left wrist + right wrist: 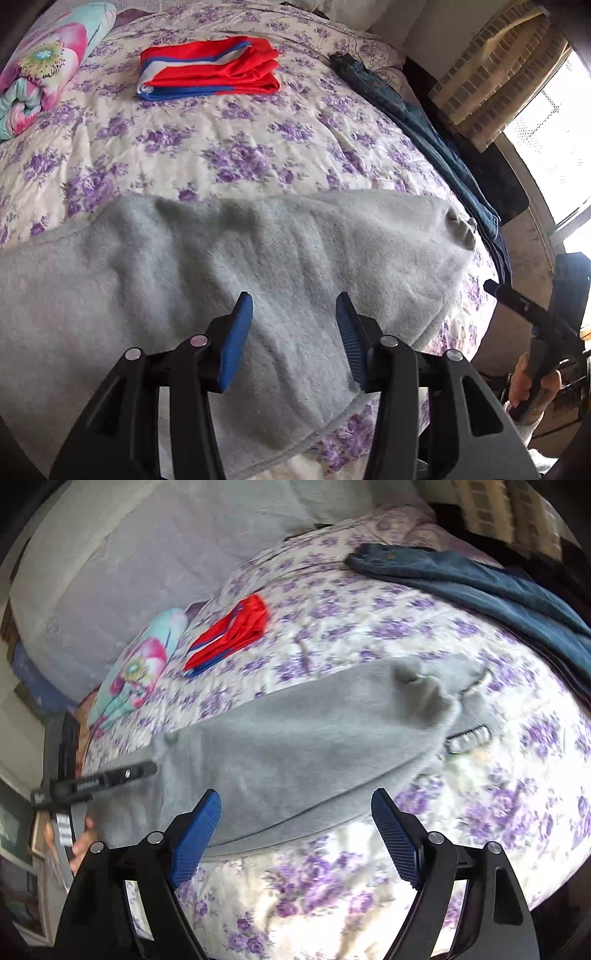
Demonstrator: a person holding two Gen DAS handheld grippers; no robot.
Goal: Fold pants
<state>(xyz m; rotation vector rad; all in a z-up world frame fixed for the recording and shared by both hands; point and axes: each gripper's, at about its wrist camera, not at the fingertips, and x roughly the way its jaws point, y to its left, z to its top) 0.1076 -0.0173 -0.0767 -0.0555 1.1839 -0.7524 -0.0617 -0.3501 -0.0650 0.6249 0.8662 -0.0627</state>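
Observation:
Grey fleece pants (221, 266) lie flat across the near part of a floral bedspread (221, 147); they also show in the right wrist view (295, 746). Their waist end with a drawstring (469, 734) points right. My left gripper (294, 295) is open and empty, its blue pads just above the grey fabric. My right gripper (296, 794) is open and empty over the pants' near edge. The right gripper's body (532, 314) shows at the right edge of the left wrist view, and the left gripper's body (96, 779) at the left of the right wrist view.
Folded red, white and blue shorts (210, 70) lie at the far side of the bed. Dark blue jeans (413, 125) run along the bed's right edge. A rolled flowery quilt (40, 62) sits at the far left. A window (554, 140) is to the right.

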